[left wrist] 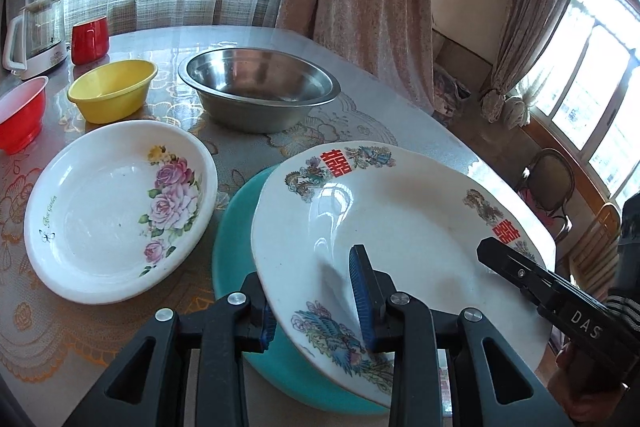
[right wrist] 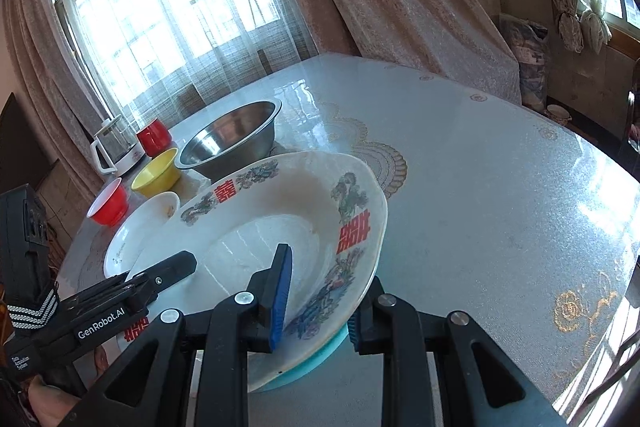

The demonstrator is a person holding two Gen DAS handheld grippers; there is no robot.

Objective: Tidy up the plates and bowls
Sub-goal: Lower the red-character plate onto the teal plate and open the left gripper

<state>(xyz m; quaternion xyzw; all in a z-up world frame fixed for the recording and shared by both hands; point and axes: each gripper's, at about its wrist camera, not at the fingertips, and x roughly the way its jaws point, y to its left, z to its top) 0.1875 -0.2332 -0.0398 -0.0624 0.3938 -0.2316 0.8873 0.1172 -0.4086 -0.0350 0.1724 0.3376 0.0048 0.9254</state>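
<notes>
At the near edge of the table (right wrist: 500, 187), the dragon-and-phoenix plate (left wrist: 400, 227) sits tilted over the teal plate (left wrist: 232, 227), its rim straddled on both sides. The left gripper (left wrist: 316, 315) has one blue pad inside the plate's well and the other under the rim, and reads as clenched on the near-left rim. The right gripper (right wrist: 316, 311) does the same on the opposite rim, one pad above and one below, so it also looks closed on the plate. Whether the plate touches the teal one along its lower edge I cannot tell.

The plate is round, so it has no true long axis. Its face points upward and tips toward the left gripper's side, with the right-hand rim raised. The red double-happiness marks sit at the far rim and the right rim in the left wrist view.

As for progress, I judge the sorting barely begun: at most this one plate is being stacked onto, or lifted from, the teal plate. Just beside them to the left, the rose plate (left wrist: 120, 211) lies alone. Beyond it, the yellow bowl (left wrist: 114, 91), the red bowl (left wrist: 20, 119) and the steel bowl (left wrist: 260, 87) stand apart, not nested. A red mug (left wrist: 90, 41) and a kettle (left wrist: 38, 35) stand at the far left.
</notes>
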